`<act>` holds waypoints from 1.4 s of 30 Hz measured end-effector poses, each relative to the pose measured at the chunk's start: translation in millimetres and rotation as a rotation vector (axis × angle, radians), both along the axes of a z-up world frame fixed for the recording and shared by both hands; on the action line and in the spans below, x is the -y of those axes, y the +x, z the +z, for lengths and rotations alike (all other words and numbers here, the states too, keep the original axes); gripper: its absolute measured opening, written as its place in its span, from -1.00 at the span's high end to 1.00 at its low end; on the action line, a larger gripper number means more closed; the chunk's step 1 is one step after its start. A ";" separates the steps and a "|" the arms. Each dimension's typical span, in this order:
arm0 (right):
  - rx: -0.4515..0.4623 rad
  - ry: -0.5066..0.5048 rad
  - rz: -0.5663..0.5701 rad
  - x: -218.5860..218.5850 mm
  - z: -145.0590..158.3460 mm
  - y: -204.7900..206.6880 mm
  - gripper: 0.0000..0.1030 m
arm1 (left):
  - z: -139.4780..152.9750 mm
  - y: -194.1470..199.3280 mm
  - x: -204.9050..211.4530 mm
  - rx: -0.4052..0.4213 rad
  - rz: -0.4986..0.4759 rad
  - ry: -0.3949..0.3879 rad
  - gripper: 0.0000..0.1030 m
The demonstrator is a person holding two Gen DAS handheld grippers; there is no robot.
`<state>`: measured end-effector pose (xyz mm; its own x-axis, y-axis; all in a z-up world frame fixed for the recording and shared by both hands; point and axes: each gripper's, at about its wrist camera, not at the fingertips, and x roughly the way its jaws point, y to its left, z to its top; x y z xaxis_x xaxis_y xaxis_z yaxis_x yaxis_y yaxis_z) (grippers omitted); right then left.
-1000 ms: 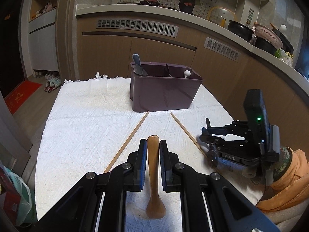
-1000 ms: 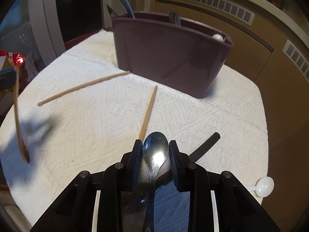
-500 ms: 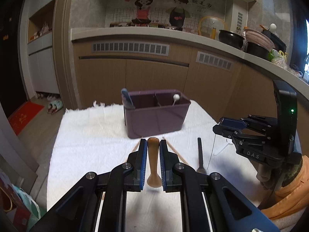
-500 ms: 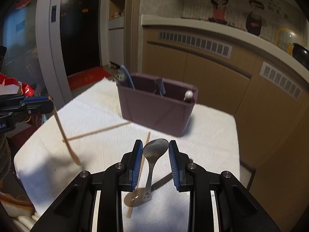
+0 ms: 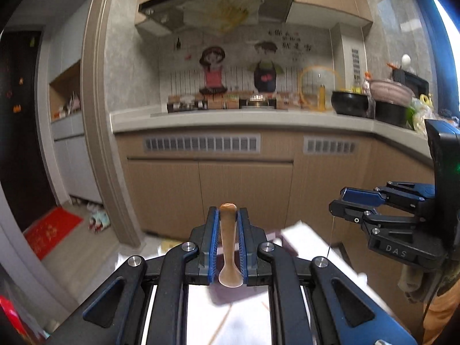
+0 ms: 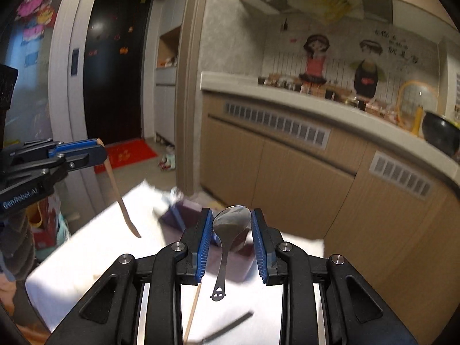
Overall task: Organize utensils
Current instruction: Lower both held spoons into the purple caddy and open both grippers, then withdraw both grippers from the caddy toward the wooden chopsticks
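I've got a wooden spoon [image 5: 228,244] clamped in my left gripper [image 5: 228,215], its handle tip poking up past the blue pads [image 5: 213,241] and its bowl hanging below them, well clear of the white cloth [image 5: 230,316]. On the other side my right gripper [image 6: 232,221] is clenched on a metal spoon [image 6: 227,230], pinched at the bowl edges, the shiny bowl up and the thin handle dangling down to a little cut-out at its end. The purple utensil caddy [image 6: 187,215] is mostly hidden behind the right gripper's fingers [image 6: 204,244] and smeared with blur, so I can't read its compartments or what's in them; in the left view only a dark sliver of it shows past the fingers. A chopstick [image 6: 192,313] lies on the cloth, cut off by the gripper frame, and a dark utensil [image 6: 227,327] lower down is too blurred to name. From the right camera I can see the wooden spoon side-on, hanging slanted from the left gripper above the cloth. The cloth covers the table [image 6: 86,253] edge to edge. Beyond it: tan kitchen cabinets [image 5: 244,189] with vent grilles, a pale countertop [image 5: 230,118] crowded with pots and jars, a cartoon couple on the backsplash [image 5: 238,69], a range hood [image 5: 215,3], a dark door [image 6: 115,66] and a red mat [image 6: 126,155].
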<state>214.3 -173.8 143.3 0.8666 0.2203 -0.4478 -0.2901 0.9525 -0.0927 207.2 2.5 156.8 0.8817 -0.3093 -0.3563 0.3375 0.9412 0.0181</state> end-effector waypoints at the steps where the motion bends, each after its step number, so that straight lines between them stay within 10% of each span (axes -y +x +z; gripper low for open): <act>1: 0.012 0.003 -0.010 0.5 8.5 8.2 0.44 | 6.0 8.6 2.2 0.004 -0.002 -0.009 0.80; 8: 0.022 0.026 -0.077 2.6 19.2 66.4 0.44 | 5.3 59.5 25.2 -0.032 -0.021 -0.010 0.80; 22: -0.239 0.027 -0.063 -14.1 -96.0 146.2 0.44 | -108.0 145.0 37.7 -0.341 -0.024 0.028 0.79; 32: -0.336 0.008 -0.047 -16.9 -137.1 154.1 0.42 | -127.7 143.3 32.4 -0.367 -0.024 0.033 0.62; 42: -0.232 -0.037 -0.027 -13.7 -115.3 98.3 0.42 | -116.5 84.1 -15.3 -0.326 -0.030 0.061 0.16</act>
